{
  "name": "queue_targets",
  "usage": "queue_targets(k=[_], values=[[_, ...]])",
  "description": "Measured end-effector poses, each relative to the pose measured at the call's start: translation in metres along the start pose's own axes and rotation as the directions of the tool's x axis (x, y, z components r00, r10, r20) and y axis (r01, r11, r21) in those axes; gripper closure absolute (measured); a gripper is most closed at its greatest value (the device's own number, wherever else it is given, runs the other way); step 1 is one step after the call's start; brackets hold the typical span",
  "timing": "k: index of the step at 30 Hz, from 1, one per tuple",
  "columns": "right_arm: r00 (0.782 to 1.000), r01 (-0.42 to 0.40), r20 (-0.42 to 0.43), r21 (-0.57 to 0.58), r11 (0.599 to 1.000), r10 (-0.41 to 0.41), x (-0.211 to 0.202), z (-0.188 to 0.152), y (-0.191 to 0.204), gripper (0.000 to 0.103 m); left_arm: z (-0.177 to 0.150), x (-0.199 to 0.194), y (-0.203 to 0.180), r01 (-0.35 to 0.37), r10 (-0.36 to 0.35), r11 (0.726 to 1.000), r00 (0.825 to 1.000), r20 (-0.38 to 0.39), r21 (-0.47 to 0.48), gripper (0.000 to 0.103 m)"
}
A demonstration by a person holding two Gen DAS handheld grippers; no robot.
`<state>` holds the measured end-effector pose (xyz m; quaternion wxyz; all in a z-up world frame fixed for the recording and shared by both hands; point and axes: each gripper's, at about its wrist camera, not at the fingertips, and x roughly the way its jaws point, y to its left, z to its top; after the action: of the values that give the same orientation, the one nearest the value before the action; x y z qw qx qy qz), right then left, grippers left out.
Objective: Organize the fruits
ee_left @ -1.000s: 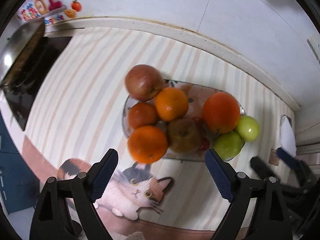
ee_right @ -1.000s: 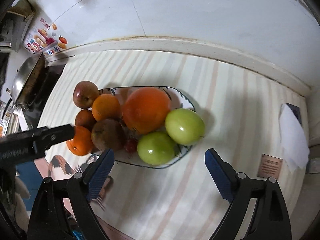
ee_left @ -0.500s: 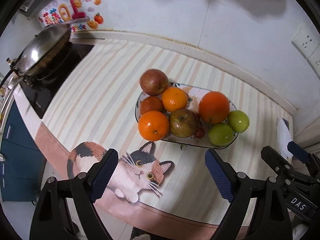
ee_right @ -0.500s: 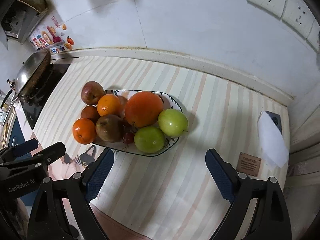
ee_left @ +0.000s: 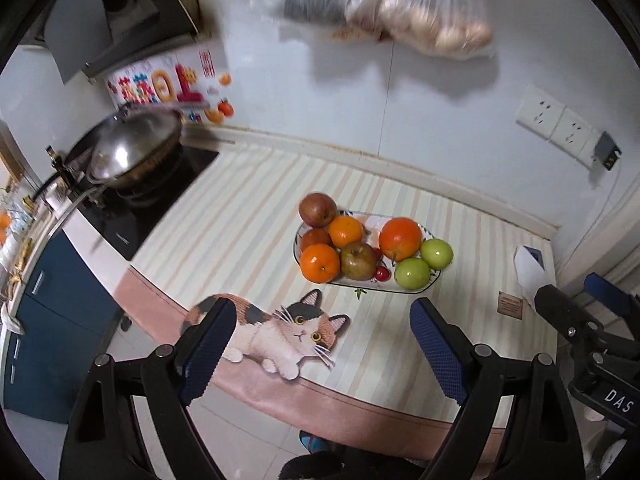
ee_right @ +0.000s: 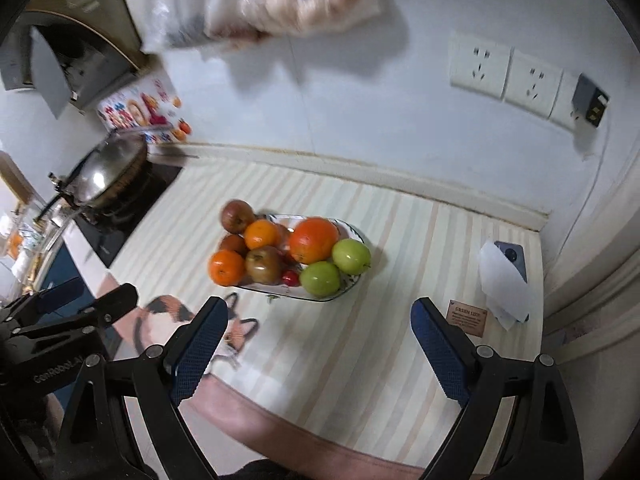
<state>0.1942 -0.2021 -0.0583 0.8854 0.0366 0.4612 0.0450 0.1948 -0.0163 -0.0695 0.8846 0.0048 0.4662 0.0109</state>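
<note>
On the striped bench (ee_left: 248, 216): an oval plate (ee_left: 434, 278) heaped with fruit.
Fruit: large orange (ee_left: 400, 238) at centre, two green apples (ee_left: 412, 273) at its right end, red apple (ee_left: 318, 209) at the far left rim, cherry tomato (ee_left: 382, 273) near the front.
Left tool (ee_left: 320, 344): fingers spread apart, empty, near the bench edge, well apart from the plate.
Right tool (ee_right: 320, 340): fingers spread apart, empty, likewise apart.
Beside the plate: a wok (ee_left: 132, 152) far left.

The green apples (ee_left: 436, 253) look smooth and shiny. The wok (ee_left: 132, 152) is shiny metal. The striped cloth (ee_right: 380, 320) on the surface looks soft and dull.
</note>
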Motion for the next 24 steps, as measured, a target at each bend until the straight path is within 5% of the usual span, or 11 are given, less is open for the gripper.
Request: queue_targets(k=[9, 24], values=[[0.995, -0.01, 0.098, -0.024, 1.0, 0.012, -0.079, -0.017, 0.029, 0.006, -0.018, -0.056, 0.009, 0.035, -0.035, 0.999, 0.997, 0.064, -0.003, 0.014], [0.993, -0.011, 0.115, -0.004, 1.0, 0.011, -0.111, -0.034, 0.032, 0.004, -0.031, -0.077, 0.011, 0.043, -0.043, 0.999, 0.995, 0.085, -0.001, 0.014]])
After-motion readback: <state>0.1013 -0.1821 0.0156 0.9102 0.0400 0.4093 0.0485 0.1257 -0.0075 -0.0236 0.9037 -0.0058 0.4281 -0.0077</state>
